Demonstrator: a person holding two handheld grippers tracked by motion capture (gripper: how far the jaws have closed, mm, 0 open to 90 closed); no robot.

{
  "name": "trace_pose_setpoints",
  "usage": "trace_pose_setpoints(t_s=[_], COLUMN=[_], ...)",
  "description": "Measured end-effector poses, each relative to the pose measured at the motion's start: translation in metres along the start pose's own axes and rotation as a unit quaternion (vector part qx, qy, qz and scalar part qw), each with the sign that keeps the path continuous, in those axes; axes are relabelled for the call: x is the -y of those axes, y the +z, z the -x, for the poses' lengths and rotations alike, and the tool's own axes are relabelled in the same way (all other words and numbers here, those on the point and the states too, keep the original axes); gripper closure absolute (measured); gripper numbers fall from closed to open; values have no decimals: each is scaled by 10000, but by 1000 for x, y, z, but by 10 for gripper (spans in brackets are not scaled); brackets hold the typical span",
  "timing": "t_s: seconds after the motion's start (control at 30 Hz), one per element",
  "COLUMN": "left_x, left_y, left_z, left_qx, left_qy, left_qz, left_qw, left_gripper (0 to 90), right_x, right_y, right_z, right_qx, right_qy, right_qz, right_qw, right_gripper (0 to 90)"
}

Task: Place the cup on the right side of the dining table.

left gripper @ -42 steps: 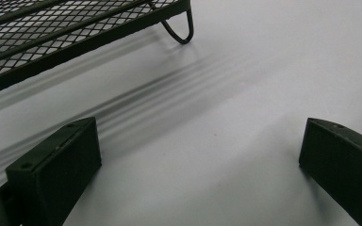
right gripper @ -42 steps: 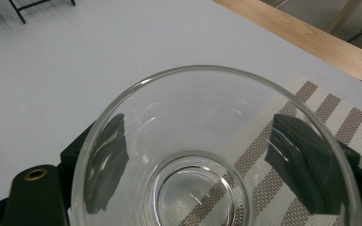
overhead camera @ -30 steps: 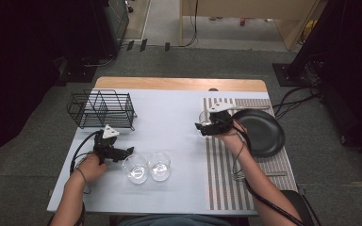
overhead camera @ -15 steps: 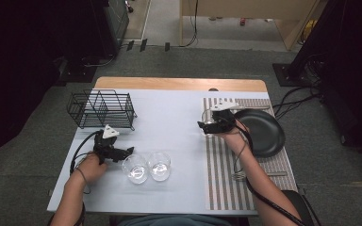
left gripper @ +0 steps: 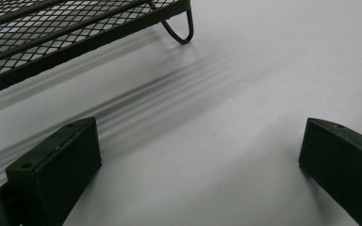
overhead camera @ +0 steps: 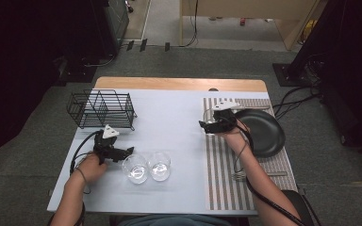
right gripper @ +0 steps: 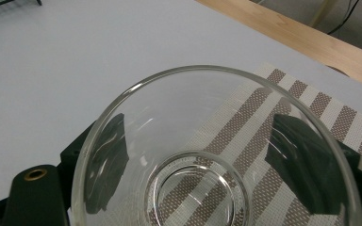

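My right gripper [overhead camera: 208, 125] [right gripper: 198, 141] is shut on a clear drinking glass [overhead camera: 210, 126] [right gripper: 169, 117] at the left edge of the striped placemat [overhead camera: 226, 188]. In the right gripper view both black jaws show through the glass wall, one on each side. My left gripper [overhead camera: 128, 151] [left gripper: 198, 165] is open low over the bare pale table, with nothing between its jaws. Two more clear glasses [overhead camera: 135, 168] [overhead camera: 159, 165] stand upright side by side just right of it.
A black wire rack [overhead camera: 101, 109] [left gripper: 75, 33] stands at the table's back left. A black plate [overhead camera: 261, 132] lies on the placemat to the right of my right gripper, with a fork [overhead camera: 238, 175] nearer the front. The wooden table edge [right gripper: 301, 37] runs behind.
My right gripper has shifted only slightly. The left gripper and the two glasses near it have stayed put.
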State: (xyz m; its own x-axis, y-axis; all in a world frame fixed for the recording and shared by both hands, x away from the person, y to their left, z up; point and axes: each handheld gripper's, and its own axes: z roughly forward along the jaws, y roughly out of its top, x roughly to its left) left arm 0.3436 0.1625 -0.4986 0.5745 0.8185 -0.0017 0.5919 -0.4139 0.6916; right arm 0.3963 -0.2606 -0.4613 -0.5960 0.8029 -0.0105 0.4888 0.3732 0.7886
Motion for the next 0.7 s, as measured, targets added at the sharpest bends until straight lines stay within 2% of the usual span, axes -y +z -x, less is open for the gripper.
trace_pose_setpoints(t_s=[0.43, 0.7], left_x=[0, 0], left_y=[0, 0], left_z=[0, 0], left_qx=[-1, -1], left_qy=[-1, -1], left_qz=[0, 0], left_qw=[10000, 10000], left_gripper=[0, 0], right_x=[3, 4], right_y=[1, 1], right_z=[5, 9], right_qx=[57, 145], right_qy=[124, 240], right_qz=[-42, 22], right_qw=[9999, 9996], right_gripper=[192, 192])
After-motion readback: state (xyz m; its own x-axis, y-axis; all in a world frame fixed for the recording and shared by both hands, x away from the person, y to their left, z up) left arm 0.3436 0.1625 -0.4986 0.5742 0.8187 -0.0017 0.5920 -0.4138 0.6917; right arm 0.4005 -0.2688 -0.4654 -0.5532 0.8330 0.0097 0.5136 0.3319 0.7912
